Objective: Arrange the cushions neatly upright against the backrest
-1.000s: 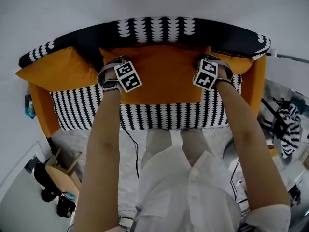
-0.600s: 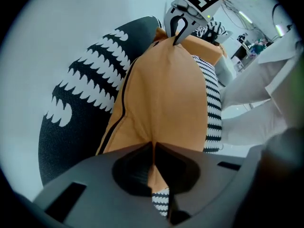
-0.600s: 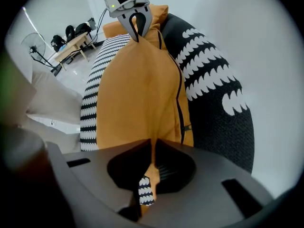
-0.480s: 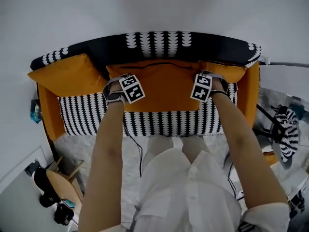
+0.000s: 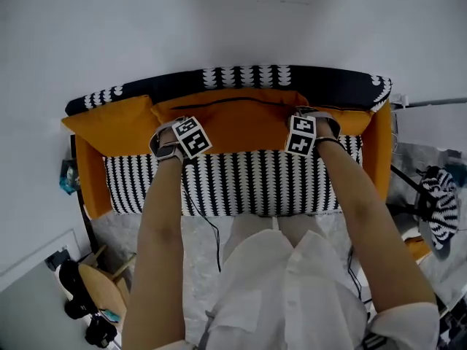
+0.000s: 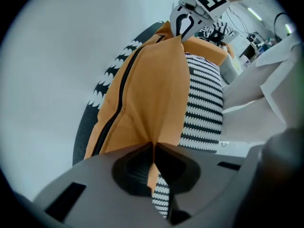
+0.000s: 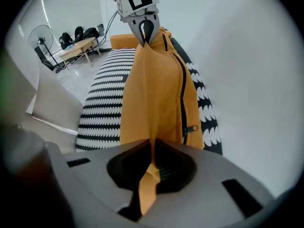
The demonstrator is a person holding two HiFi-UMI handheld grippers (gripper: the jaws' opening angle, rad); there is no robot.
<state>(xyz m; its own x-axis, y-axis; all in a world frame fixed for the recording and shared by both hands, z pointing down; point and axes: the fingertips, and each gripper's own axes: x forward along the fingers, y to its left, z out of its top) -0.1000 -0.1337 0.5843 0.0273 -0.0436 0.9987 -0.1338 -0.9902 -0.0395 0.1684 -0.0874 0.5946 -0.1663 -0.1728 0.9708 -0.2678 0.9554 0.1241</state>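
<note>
From the head view, a sofa [image 5: 219,184] with a black-and-white scalloped seat, a dark backrest [image 5: 248,76] in the same print and plain orange arms lies below the person, whose bare forearms reach down to it. The left gripper [image 5: 177,138] and the right gripper [image 5: 310,132] sit at the two near corners of an orange fabric cushion [image 5: 244,122] with a black zip. It spans the middle of the sofa, with its zipped edge up against the backrest and its near edge held over the back of the seat. A second orange cushion [image 5: 109,122] lies at the left end, just beside the held one, and the corner of a third orange cushion [image 5: 359,121] shows at the right end. In the left gripper view, the left gripper [image 6: 153,148] has its jaws pressed together on a thin fold of the cushion's orange cloth [image 6: 149,94]. The pinched seam runs away to the right gripper [image 6: 183,25], which grips the far corner. The zip [image 6: 118,103] lies on the side toward the backrest, and the striped seat [image 6: 204,103] is on the other side. In the right gripper view, the right gripper [image 7: 153,146] has just been closing its jaws, and they now nip a crumpled tab of the same orange cloth [image 7: 152,94] between them. The left gripper [image 7: 145,30] holds the opposite corner, and the zip's pull [image 7: 191,128] hangs on the backrest side. Past the seat are a standing fan [image 7: 40,39] and a wooden table [image 7: 83,44] on a pale floor.
</note>
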